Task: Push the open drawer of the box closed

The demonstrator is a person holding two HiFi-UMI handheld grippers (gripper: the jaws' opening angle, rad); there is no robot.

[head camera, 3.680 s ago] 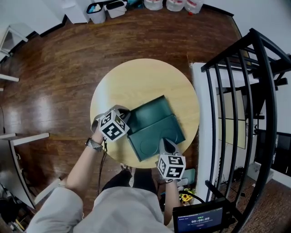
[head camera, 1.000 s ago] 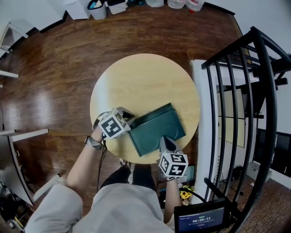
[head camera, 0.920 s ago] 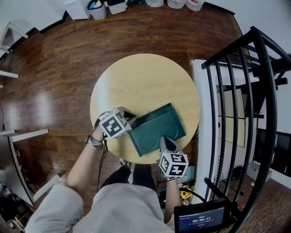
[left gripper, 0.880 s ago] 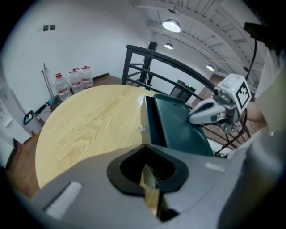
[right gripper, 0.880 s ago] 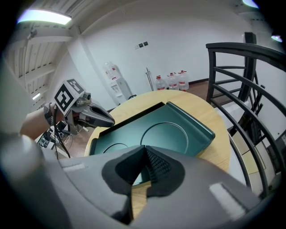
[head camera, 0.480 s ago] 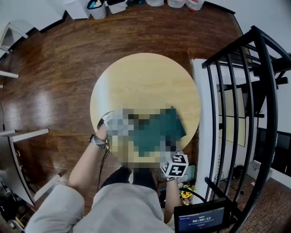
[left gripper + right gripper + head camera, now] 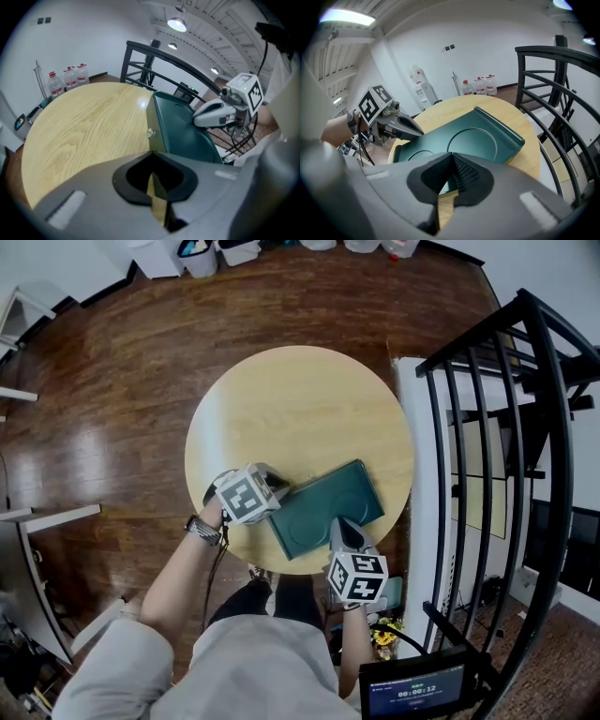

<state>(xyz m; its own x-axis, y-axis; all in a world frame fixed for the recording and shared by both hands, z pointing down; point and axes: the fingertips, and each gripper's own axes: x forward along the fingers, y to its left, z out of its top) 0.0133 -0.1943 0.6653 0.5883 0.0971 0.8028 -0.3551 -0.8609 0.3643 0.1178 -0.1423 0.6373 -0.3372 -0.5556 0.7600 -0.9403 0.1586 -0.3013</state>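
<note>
Round table (image 7: pixel 281 399) bears the box (image 7: pixel 323 507), long axis diagonal; left hand-held gripper (image 7: pixel 279 487) and right hand-held gripper (image 7: pixel 339 527) closed, empty.

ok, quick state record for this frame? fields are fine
table: round, wood
box: green, near the table's near edge
drawer: looks closed, front flush with the box
knob: on the drawer front, facing the left gripper
left gripper: jaws together, empty; tip at the drawer front, contact unclear
right gripper: jaws together, empty; over the box's near edge
task: appears done
</note>
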